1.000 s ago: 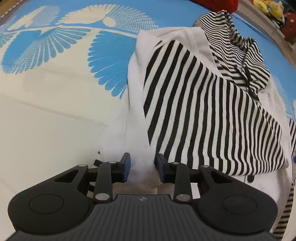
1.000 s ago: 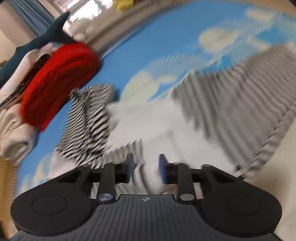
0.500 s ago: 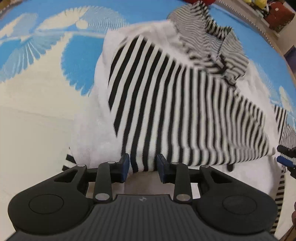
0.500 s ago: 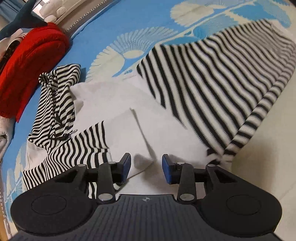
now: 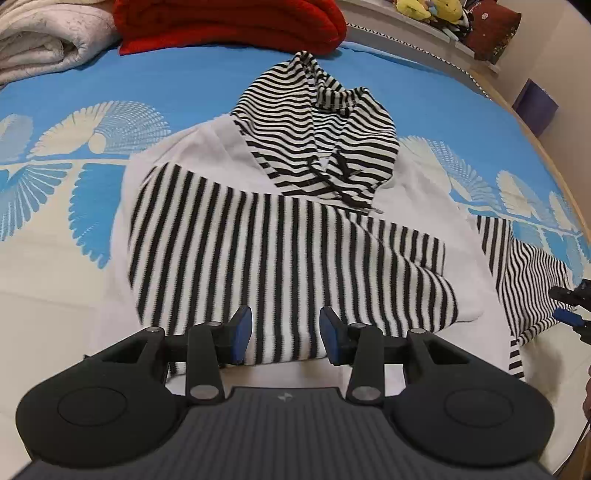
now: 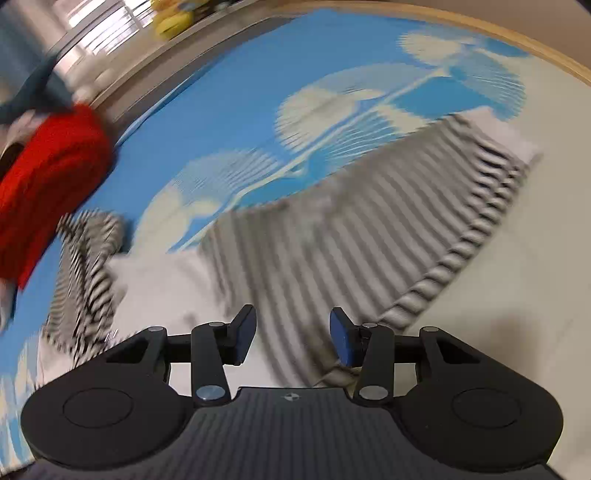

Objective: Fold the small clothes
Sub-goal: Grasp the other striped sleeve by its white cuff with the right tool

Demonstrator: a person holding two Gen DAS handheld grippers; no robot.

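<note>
Hoodie, left wrist view: the striped hooded top (image 5: 295, 229) lies flat on the blue-and-cream bedspread (image 5: 74, 92), hood towards the far side, one striped sleeve folded across the white body.
Change, left wrist view: a second ago the left gripper (image 5: 285, 334) sat low over the white hem; now it stands back from the near edge with the whole garment in sight, so the sleeve fold looks laid down.
Left claw: its jaws are opening and nothing is pinched; the hem only shows through the gap.
Edges and room, left wrist view: bare cream bedspread lies to the left; the other striped sleeve (image 5: 524, 280) lies spread to the right, with the right gripper's tips just beside it; a red blanket (image 5: 229, 22) sits well behind the hood.
Right wrist view: heavily blurred; the right gripper (image 6: 291, 334) hangs above the spread sleeve (image 6: 369, 236).
Right claw: opening, released, no cloth between the pads.
Room, right wrist view: open cream surface to the right of the ribbed cuff edge.
Judgement: this sleeve is probably next.
</note>
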